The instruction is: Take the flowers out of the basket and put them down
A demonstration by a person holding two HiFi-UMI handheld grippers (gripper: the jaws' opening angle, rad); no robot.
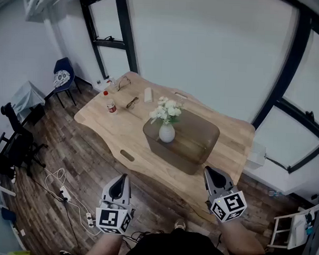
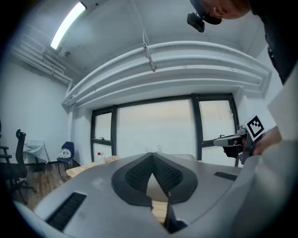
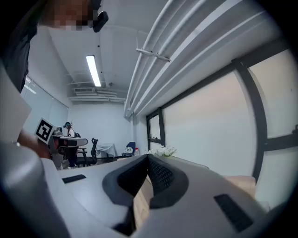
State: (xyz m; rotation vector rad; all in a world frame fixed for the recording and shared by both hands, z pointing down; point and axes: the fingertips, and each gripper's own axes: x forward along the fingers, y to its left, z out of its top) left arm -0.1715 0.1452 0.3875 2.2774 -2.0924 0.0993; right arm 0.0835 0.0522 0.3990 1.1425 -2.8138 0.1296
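Flowers (image 1: 166,111), white, stand upright in a white vase (image 1: 166,133) inside the brown basket (image 1: 200,144) on the wooden table (image 1: 109,130); left gripper (image 1: 122,180) and right gripper (image 1: 210,173) hover by the table's near edge, apart from the basket; both jaw pairs pressed together, nothing between; bottle (image 1: 110,103) near the far-left corner

Irregular light wooden tabletop (image 1: 122,133) standing on dark plank floor (image 1: 53,146), small clear bottle with red cap (image 1: 111,106) standing near its far left edge, dark-framed glasses (image 1: 132,102) lying just beside it, blue chair (image 1: 63,75) sitting by the black-framed window (image 1: 108,21), black office chair (image 1: 16,139) and white cables (image 1: 61,191) resting at left
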